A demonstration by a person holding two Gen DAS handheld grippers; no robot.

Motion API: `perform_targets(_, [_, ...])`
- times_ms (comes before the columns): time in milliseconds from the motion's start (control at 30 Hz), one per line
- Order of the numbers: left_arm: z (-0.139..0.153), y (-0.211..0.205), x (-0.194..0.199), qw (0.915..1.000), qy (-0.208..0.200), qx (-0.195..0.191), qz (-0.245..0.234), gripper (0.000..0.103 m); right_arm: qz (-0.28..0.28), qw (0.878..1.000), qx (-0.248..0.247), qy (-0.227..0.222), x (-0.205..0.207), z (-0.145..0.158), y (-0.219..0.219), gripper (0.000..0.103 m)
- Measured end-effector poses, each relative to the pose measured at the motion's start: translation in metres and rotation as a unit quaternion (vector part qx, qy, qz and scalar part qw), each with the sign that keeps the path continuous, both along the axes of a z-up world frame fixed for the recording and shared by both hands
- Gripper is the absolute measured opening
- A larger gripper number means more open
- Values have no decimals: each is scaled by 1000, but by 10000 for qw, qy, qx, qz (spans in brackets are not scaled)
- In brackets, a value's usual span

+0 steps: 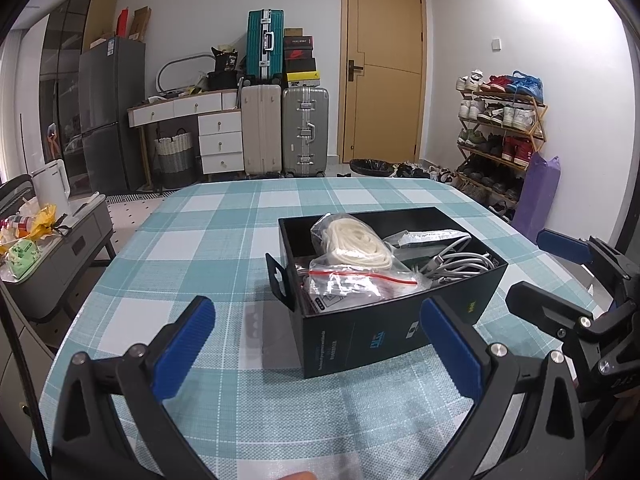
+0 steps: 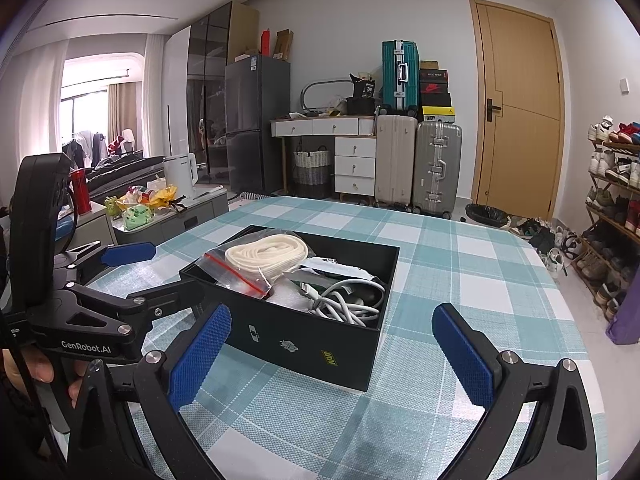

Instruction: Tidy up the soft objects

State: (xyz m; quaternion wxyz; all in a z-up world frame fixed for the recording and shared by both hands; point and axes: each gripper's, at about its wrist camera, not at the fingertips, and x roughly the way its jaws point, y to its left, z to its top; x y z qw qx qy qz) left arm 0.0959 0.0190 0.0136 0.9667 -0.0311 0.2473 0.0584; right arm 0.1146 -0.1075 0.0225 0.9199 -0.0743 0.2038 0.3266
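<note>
Checked teal-and-white cloth covers the table (image 1: 200, 248), with suitcases (image 1: 280, 128), a door and a shoe rack filling the back of both frames.

At the bottom of the left wrist view the left gripper (image 1: 320, 348) has its jaws spread wide with nothing between the blue pads; its right finger overlaps the near wall of the black box (image 1: 360, 340) in the picture, though I cannot tell whether it touches. The right gripper (image 2: 336, 356) is likewise wide open and empty, low in its own frame, just short of the box (image 2: 304, 344).

Centre frame, the box sits on the cloth, already holding a bagged coil of white rope (image 1: 356, 244), a flatter zip bag with a red seal (image 1: 352, 284) and a tangle of white cable (image 1: 460, 264). No soft items show loose on the table.

The rope bag rides above the rim, so I judge it the likeliest to slide out if the box is nudged. The slick plastic could slip from a pinch, and the cable loops could snag a finger and drag the rest out.
</note>
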Motion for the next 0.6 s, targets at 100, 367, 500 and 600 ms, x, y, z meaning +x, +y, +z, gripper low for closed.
perform_targets(100, [0,0,0,10000,-3,4,-3,103,8,10000,4,4,0,0,0,102])
perform_targets(367, [0,0,1,10000,-10,1,8,103,1,10000,2,-4,0,0,1,102])
perform_targets(500, [0,0,1,10000,-11,2,7,103,-2,10000,5,-2,-1,0,1,102])
perform_targets(600, [0,0,1,10000,-13,2,6,103,0,10000,2,-2,-1,0,1,102])
